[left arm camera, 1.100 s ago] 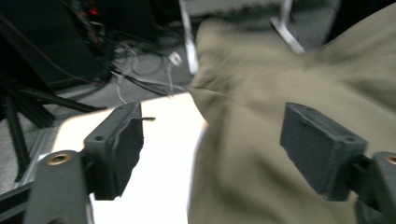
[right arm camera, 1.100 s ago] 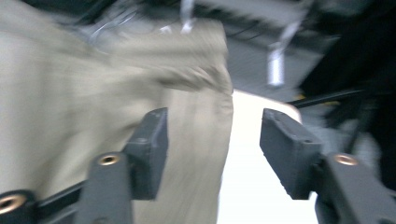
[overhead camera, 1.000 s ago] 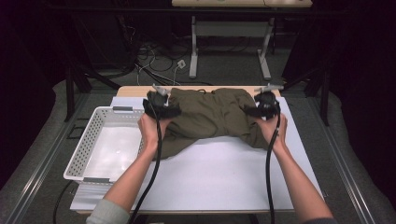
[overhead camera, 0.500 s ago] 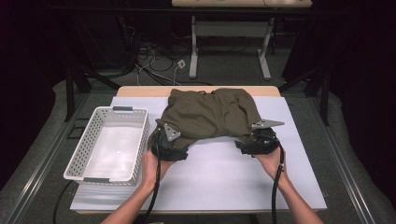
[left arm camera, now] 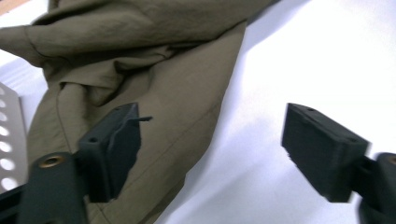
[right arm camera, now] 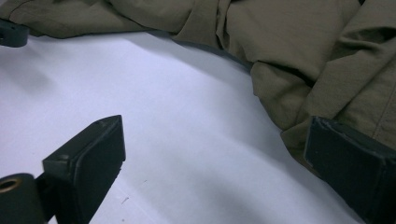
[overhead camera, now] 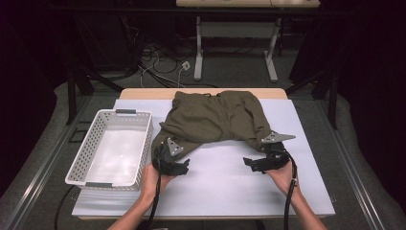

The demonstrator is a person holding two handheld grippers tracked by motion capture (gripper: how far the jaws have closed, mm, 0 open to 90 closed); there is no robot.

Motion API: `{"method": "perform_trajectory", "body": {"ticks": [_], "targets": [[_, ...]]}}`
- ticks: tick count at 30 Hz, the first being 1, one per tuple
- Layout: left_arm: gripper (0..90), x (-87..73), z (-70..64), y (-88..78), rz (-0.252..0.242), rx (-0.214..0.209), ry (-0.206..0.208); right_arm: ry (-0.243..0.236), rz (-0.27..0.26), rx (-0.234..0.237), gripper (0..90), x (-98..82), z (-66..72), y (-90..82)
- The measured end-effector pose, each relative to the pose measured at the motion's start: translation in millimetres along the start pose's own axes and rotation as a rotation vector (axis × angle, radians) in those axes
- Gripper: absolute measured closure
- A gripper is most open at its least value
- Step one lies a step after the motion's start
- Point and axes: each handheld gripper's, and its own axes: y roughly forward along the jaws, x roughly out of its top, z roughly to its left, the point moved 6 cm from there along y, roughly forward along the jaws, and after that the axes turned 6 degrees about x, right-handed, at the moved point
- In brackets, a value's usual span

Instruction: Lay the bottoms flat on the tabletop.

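Olive shorts [overhead camera: 215, 117], hems near basket [overhead camera: 91, 143], white tabletop [overhead camera: 215, 191]

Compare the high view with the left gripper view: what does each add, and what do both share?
High view alone: the whole basket left of the olive garment, the right gripper by its right leg end, both hands, and the floor beyond the table. Left gripper view alone: close up, the left gripper has wide-open jaws with nothing between the pads, one jaw over the cloth's edge. Both: garment, white tabletop, a strip of basket.
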Motion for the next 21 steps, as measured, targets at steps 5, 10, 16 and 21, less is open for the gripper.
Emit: {"method": "perform_trajectory", "body": {"ticks": [5,10,16,21], "targets": [[35.2,0.6,0.9,12.5,0.011,0.022,0.022,-0.006,0.005,0.001,5.9,-2.8,-4.9,3.7],[49.9,-0.7,2.5,26.7,0.033,0.017,0.028,-0.010,-0.003,0.011,6.7,-1.0,-2.9,5.0],[59.9,-0.5,7.7,36.9,0.023,-0.005,0.008,-0.013,0.010,0.012,7.1,-1.7,-2.8,9.5],[76.4,-1.5,8.6,38.7,0.011,-0.072,-0.001,-0.022,0.006,0.013,7.5,-0.4,-2.7,12.2]]}}
